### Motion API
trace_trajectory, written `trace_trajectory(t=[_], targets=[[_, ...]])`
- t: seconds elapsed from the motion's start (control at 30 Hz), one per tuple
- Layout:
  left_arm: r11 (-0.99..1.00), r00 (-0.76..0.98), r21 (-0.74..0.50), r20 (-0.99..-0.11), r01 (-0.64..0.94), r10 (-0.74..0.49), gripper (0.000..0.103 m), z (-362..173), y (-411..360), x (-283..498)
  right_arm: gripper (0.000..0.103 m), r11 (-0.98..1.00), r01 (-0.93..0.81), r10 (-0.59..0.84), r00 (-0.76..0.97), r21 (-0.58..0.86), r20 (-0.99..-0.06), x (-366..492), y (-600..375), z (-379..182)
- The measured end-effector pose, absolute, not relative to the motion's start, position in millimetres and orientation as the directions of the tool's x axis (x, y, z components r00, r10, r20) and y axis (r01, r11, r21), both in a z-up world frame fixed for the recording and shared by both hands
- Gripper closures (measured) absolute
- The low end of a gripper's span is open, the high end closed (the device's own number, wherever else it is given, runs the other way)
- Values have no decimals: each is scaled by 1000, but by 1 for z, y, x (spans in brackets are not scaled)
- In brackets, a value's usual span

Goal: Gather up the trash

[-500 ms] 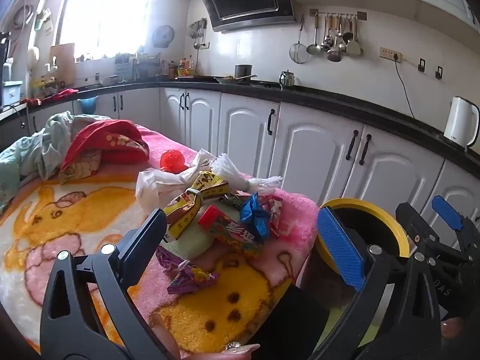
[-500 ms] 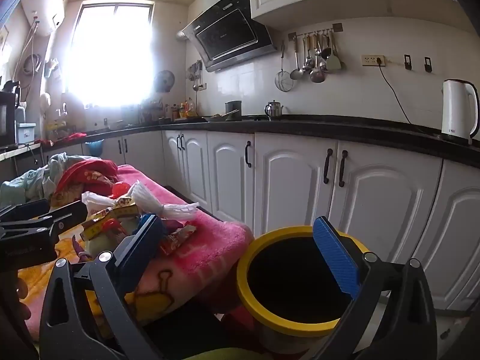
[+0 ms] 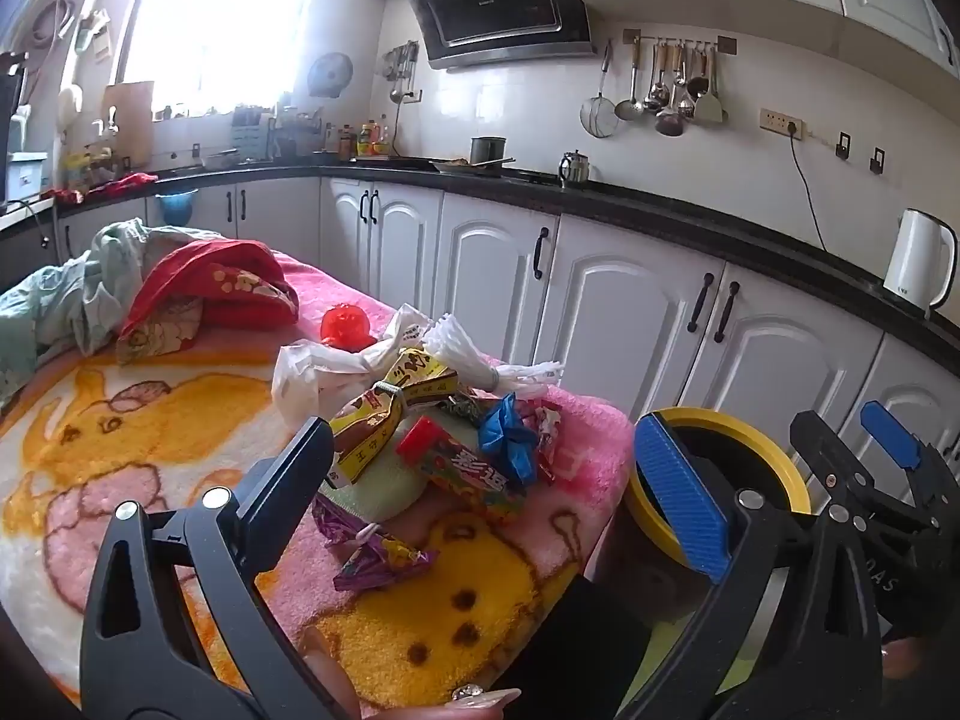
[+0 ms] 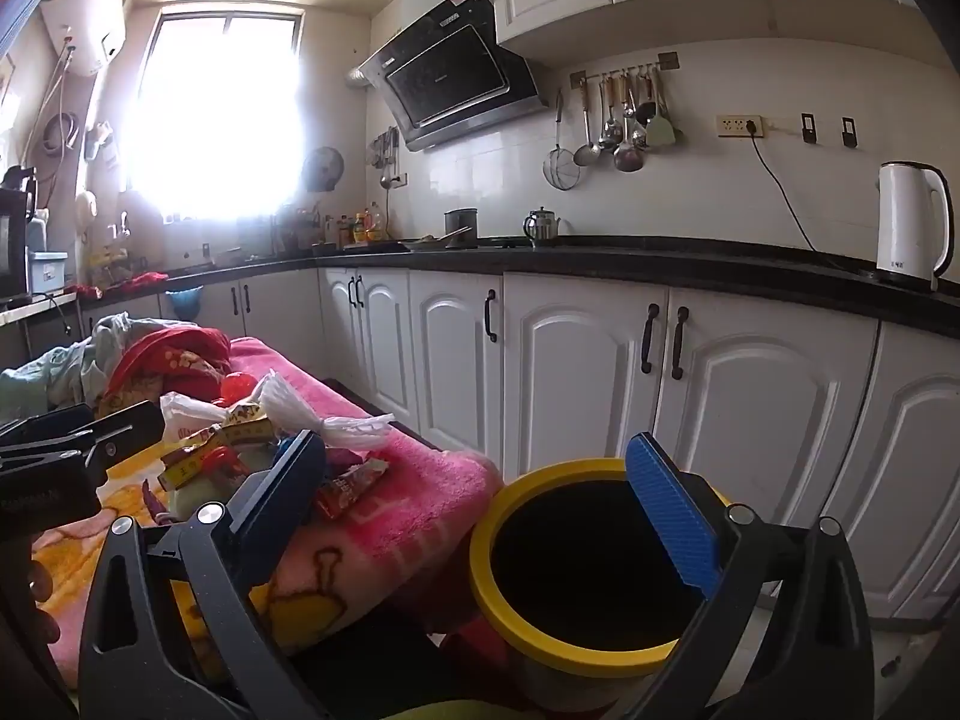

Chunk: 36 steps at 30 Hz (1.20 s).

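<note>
A pile of trash lies on the pink cartoon blanket (image 3: 150, 438): a white plastic bag (image 3: 324, 372), a yellow-brown wrapper (image 3: 390, 414), a red candy pack (image 3: 462, 468), a blue wrapper (image 3: 510, 438), a purple wrapper (image 3: 372, 546). A yellow-rimmed bin (image 3: 774, 468) stands on the floor to the right; in the right wrist view it (image 4: 498, 570) sits just ahead. My left gripper (image 3: 486, 480) is open and empty, just short of the pile. My right gripper (image 4: 480, 498) is open and empty above the bin's near left edge; it also shows in the left wrist view (image 3: 888, 438).
A red ball (image 3: 345, 324) and a heap of red and green cloth (image 3: 198, 288) lie farther back on the blanket. White cabinets (image 4: 588, 372) under a black counter run behind the bin. A white kettle (image 4: 912, 228) stands on the counter.
Almost nothing differs. Both grippers hold their places and stay open.
</note>
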<state>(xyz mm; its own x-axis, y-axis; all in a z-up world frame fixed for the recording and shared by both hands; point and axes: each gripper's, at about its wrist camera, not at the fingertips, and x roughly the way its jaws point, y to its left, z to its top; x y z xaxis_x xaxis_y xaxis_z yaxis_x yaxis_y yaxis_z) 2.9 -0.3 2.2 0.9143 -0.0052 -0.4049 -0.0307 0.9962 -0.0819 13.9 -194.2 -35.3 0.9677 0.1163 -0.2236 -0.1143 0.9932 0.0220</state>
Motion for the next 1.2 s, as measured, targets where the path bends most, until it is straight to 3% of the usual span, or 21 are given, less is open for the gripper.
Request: trace_trajectory(t=[1.2], targets=[[995,926,-99,-377,-34,-6,11,10,3,-4,6,994,-109,111,968,23,-224,14,-200,-34]])
